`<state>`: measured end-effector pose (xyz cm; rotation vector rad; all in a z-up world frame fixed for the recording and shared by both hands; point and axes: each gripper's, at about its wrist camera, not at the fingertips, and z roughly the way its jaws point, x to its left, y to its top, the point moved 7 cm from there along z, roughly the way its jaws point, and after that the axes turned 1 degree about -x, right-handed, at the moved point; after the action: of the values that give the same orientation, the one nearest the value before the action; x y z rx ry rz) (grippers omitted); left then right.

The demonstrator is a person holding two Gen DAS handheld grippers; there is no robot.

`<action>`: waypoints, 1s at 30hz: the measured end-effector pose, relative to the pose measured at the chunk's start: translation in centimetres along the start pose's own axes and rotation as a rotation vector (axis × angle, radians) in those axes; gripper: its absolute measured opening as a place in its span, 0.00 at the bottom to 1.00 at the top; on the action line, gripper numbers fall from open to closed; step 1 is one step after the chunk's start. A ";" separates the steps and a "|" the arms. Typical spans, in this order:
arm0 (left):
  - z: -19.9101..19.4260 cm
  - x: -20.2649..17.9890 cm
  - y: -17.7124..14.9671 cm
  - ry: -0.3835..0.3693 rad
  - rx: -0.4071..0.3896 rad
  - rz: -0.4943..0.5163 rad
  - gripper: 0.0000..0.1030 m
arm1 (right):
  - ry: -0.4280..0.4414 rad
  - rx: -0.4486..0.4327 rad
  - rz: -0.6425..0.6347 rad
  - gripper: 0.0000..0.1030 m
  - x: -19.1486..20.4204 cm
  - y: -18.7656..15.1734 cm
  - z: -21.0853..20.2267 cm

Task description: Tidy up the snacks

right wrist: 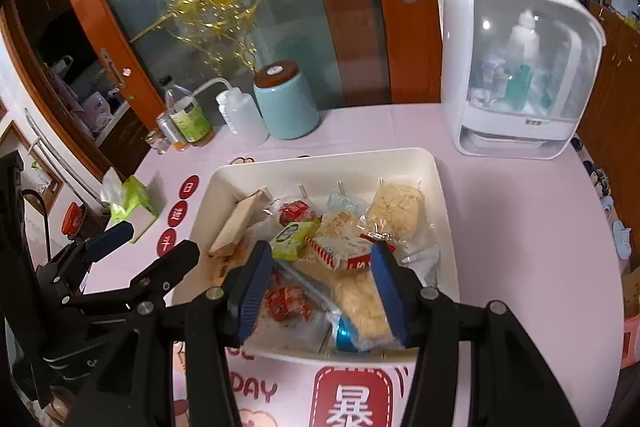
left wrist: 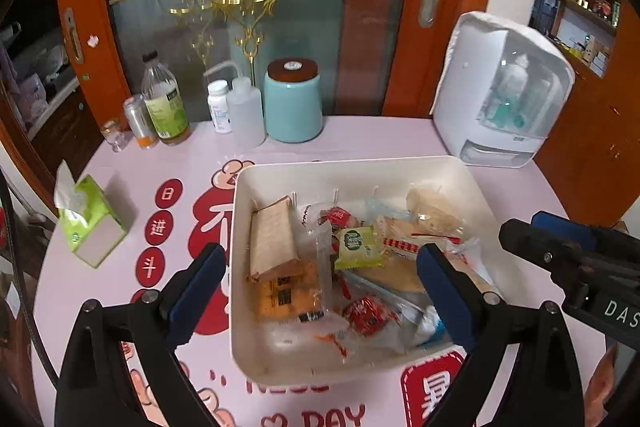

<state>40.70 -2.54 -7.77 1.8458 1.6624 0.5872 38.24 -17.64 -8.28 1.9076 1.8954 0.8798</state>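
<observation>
With both the left gripper (left wrist: 320, 275) and right gripper (right wrist: 318, 283) holding their fingers apart and empty above the white bin (left wrist: 460, 179) of piled snacks (left wrist: 356, 247) just ahead of the fingers, a close could pinch neighbouring crinkly wrappers together, seemingly overlapped.

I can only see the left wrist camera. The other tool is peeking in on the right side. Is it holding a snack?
Observer: No. The right tool is open and empty, above the near end of the white bin.
Operator: What's under it?
Observer: A pale rice cracker pack lying in the bin shows between its fingers.
Operator: Is anything on the floor over there?
Observer: Yes, what look like slippers sit past the right edge of the table.
</observation>
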 end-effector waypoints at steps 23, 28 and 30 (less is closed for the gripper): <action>-20.9 -0.5 -11.1 0.050 -0.115 0.012 0.93 | -0.038 -0.204 -0.059 0.67 3.1 -11.2 -18.6; -23.7 -0.1 -15.3 0.085 -0.126 -0.013 0.94 | -0.042 -0.230 -0.041 0.67 3.2 -15.7 -21.1; -24.8 0.0 -17.5 0.102 -0.127 -0.024 0.96 | -0.037 -0.236 -0.029 0.67 3.2 -17.7 -21.8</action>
<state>11.35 1.56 -1.40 1.7283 1.6696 0.7700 10.78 -17.51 -1.86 1.7406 1.7083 1.0030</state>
